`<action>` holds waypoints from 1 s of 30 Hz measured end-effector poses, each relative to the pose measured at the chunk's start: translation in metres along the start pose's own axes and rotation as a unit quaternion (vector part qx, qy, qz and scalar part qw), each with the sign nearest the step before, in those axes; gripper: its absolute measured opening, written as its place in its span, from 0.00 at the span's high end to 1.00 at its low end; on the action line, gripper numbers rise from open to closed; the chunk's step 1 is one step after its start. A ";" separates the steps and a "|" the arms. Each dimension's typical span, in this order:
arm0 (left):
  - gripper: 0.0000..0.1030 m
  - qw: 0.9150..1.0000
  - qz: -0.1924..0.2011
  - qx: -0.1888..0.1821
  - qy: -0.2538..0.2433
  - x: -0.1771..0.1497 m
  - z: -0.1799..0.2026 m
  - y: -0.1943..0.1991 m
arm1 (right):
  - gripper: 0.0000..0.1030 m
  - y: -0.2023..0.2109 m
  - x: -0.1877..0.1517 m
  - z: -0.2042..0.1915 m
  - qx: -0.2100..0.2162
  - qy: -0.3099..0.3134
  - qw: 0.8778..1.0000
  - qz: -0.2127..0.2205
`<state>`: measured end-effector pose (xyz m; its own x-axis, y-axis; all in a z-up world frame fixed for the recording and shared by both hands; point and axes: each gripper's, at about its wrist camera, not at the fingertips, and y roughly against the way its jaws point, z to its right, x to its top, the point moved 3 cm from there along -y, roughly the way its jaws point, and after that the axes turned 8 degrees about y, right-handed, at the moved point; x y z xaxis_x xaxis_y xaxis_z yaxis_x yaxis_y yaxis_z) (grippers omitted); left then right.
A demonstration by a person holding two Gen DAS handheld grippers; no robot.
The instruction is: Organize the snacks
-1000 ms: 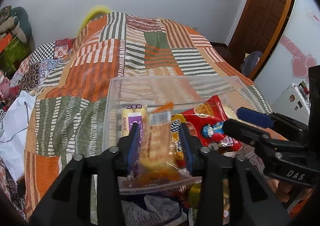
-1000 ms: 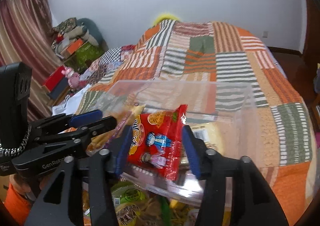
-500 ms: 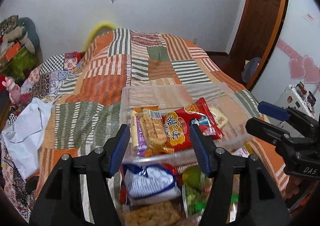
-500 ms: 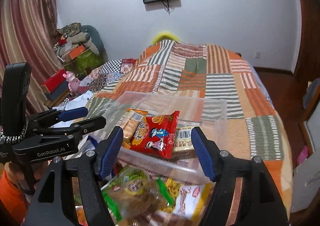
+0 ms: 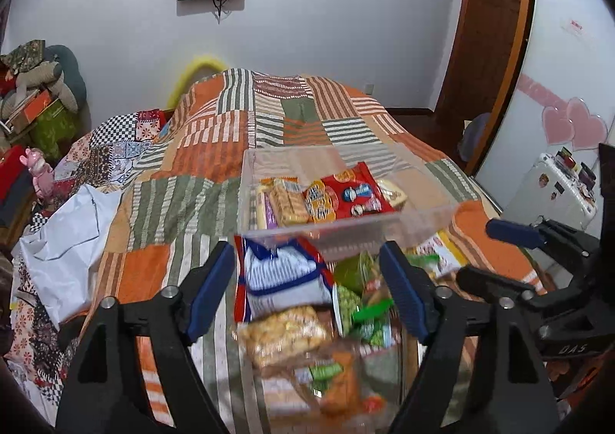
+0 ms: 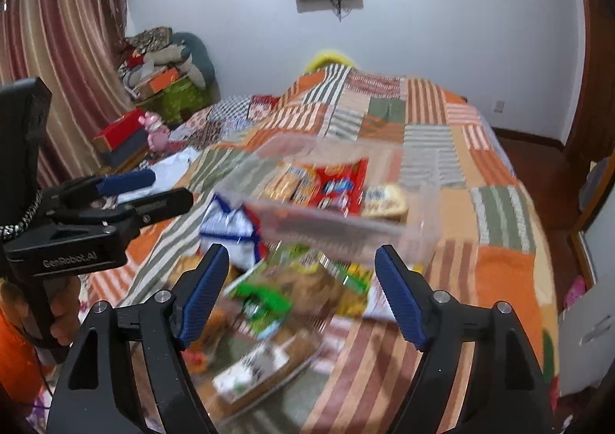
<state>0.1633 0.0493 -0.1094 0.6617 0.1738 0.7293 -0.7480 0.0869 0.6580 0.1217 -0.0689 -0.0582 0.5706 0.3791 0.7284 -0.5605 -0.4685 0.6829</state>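
Observation:
A clear plastic bin (image 5: 346, 232) stands on the quilted bed and holds a red snack bag (image 5: 357, 195), a cracker pack (image 5: 286, 201) and other packets; it also shows in the right wrist view (image 6: 346, 228). A loose pile of snacks (image 5: 307, 322) lies in front of it, with a blue-and-white bag (image 5: 276, 276) on top. My left gripper (image 5: 307, 295) is open and empty, pulled back above the pile. My right gripper (image 6: 301, 291) is open and empty over the same pile (image 6: 276, 299).
The patchwork quilt (image 5: 200, 172) covers the bed. A white bag (image 5: 65, 241) lies at the left. A white cabinet (image 5: 553, 188) stands at the right by a brown door (image 5: 488, 49). Boxes and soft toys (image 6: 161, 88) are stacked by the curtain.
Both grippers let go of their snacks in the bin, opened wide and drew back toward me and upward. The cracker pack and red bag now lie in the bin.

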 end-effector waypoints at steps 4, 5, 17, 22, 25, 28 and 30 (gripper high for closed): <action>0.21 1.000 -0.010 0.004 -0.002 -0.020 -0.002 0.006 | 0.26 -0.007 -0.018 -0.013 0.017 -0.001 0.999 -0.027; 0.20 1.000 -0.014 0.008 0.000 -0.027 -0.004 0.007 | 0.26 -0.010 -0.023 -0.016 0.024 -0.002 0.999 -0.035; 0.20 0.996 -0.071 0.010 0.056 -0.076 -0.029 0.002 | 0.26 -0.042 -0.064 -0.041 0.006 0.037 0.994 -0.100; 0.20 0.995 -0.089 0.006 0.054 -0.089 -0.022 -0.007 | 0.25 -0.031 -0.074 -0.023 0.008 0.023 0.995 -0.102; 0.20 0.993 -0.100 -0.003 0.056 -0.095 -0.016 -0.013 | 0.25 -0.025 -0.079 -0.010 -0.002 0.010 0.994 -0.105; 0.20 0.992 -0.112 -0.008 0.057 -0.103 -0.010 -0.020 | 0.25 -0.019 -0.083 -0.001 -0.004 -0.004 0.994 -0.108; 0.20 0.991 -0.120 -0.007 0.055 -0.107 -0.007 -0.025 | 0.25 -0.015 -0.085 0.001 -0.001 -0.012 0.994 -0.107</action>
<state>0.1104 0.0349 -0.2051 0.8120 0.2521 0.5264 -0.5704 0.1522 0.8071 0.0825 -0.0950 -0.1307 0.6909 0.4501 0.5657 -0.4268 -0.3777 0.8217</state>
